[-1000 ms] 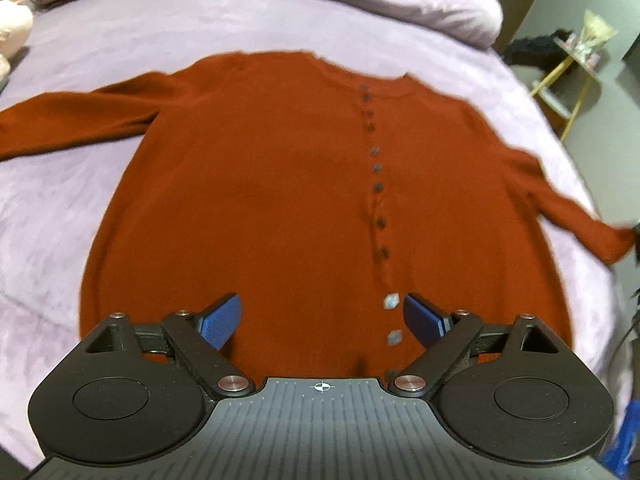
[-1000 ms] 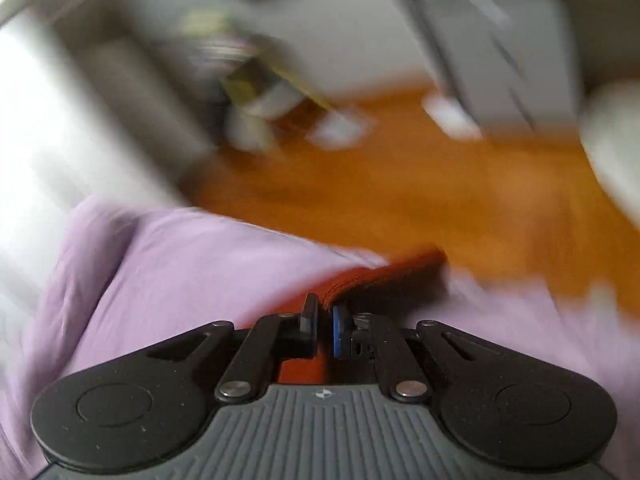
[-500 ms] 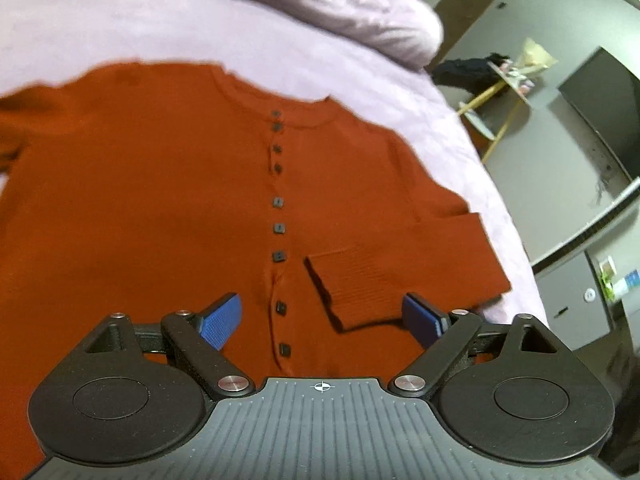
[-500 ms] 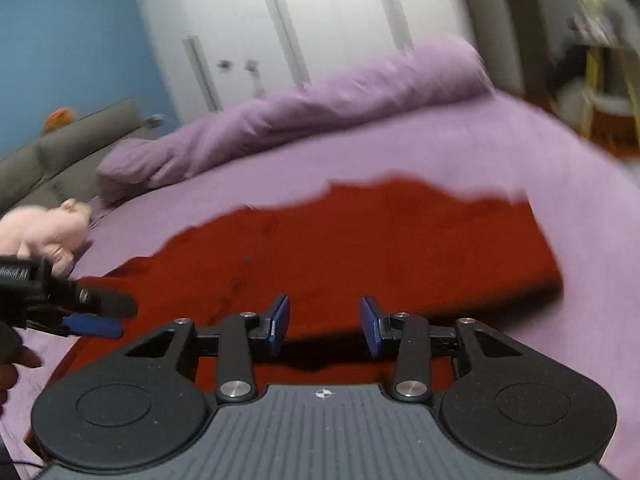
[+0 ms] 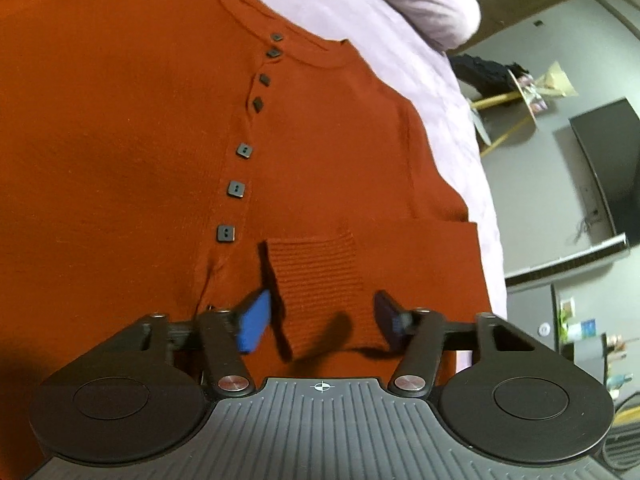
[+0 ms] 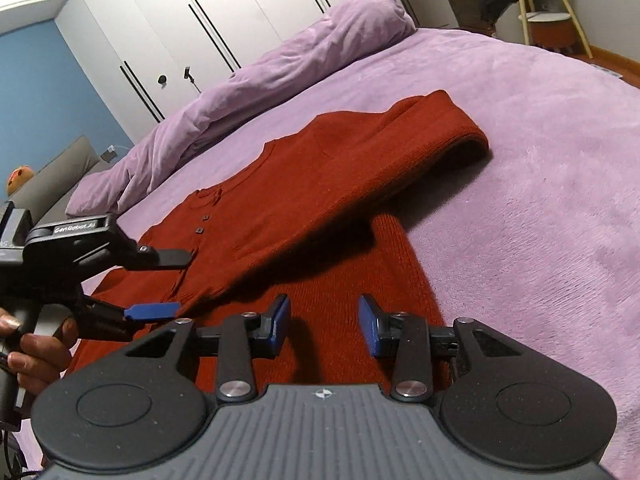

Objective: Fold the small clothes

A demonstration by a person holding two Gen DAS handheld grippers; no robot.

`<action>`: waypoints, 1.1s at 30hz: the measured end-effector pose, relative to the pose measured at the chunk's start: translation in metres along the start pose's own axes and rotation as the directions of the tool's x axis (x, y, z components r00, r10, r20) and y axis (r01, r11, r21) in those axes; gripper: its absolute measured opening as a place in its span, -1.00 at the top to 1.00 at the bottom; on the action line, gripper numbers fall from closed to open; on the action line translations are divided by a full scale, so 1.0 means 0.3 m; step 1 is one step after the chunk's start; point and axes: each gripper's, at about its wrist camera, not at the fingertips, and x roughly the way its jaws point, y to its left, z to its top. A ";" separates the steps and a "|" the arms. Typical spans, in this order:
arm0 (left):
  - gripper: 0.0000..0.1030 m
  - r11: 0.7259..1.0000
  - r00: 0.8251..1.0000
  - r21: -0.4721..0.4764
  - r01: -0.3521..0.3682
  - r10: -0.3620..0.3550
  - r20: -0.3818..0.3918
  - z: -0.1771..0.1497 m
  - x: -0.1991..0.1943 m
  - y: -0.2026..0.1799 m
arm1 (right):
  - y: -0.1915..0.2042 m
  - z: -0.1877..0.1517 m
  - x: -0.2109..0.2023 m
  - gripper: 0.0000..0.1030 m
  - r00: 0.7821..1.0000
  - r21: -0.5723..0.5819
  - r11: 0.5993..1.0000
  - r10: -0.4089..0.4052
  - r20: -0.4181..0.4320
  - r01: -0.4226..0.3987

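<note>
A rust knit cardigan point(image 5: 140, 152) with square dark buttons point(image 5: 225, 233) lies flat on the plush lilac bedspread point(image 6: 540, 152). Its ribbed cuff point(image 5: 320, 288) sits between the spread left gripper point(image 5: 320, 316) fingers, perhaps untouched. The right gripper point(image 6: 323, 326) hovers released above the hem; white wardrobes point(image 6: 192, 20) stand beyond.

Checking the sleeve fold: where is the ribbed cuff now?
In the left wrist view, the ribbed cuff lies on the cardigan front, right of the buttons, between the open left hand-held gripper fingers.
</note>
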 end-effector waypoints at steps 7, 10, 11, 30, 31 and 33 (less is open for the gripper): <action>0.89 1.000 1.000 0.013 -0.025 0.025 0.002 0.041 0.006 -0.020 | 0.003 -0.007 -0.023 0.28 1.000 -0.029 1.000 -0.009 0.009 0.009; 0.89 0.990 0.993 0.134 -0.038 0.023 0.113 0.083 -0.095 -0.092 | 0.010 0.000 -0.017 0.29 1.000 -0.050 0.999 -0.014 0.003 0.014; 0.89 0.981 0.987 0.183 -0.067 0.037 0.159 0.096 -0.141 -0.118 | 0.014 0.004 -0.012 0.30 1.000 -0.067 0.998 -0.020 0.000 0.020; 0.89 0.853 0.853 0.278 -0.442 0.304 0.424 0.259 -0.332 0.101 | 0.088 0.336 0.210 -0.09 0.989 -0.158 0.977 -0.145 -0.012 0.142; 0.89 0.843 0.846 0.293 -0.451 0.298 0.443 0.268 -0.336 0.091 | 0.093 0.361 0.245 -0.12 0.988 -0.166 0.975 -0.156 -0.020 0.151; 0.89 0.824 0.830 0.321 -0.467 0.284 0.480 0.275 -0.350 0.077 | 0.090 0.409 0.320 -0.13 0.985 -0.147 0.976 -0.169 -0.044 0.161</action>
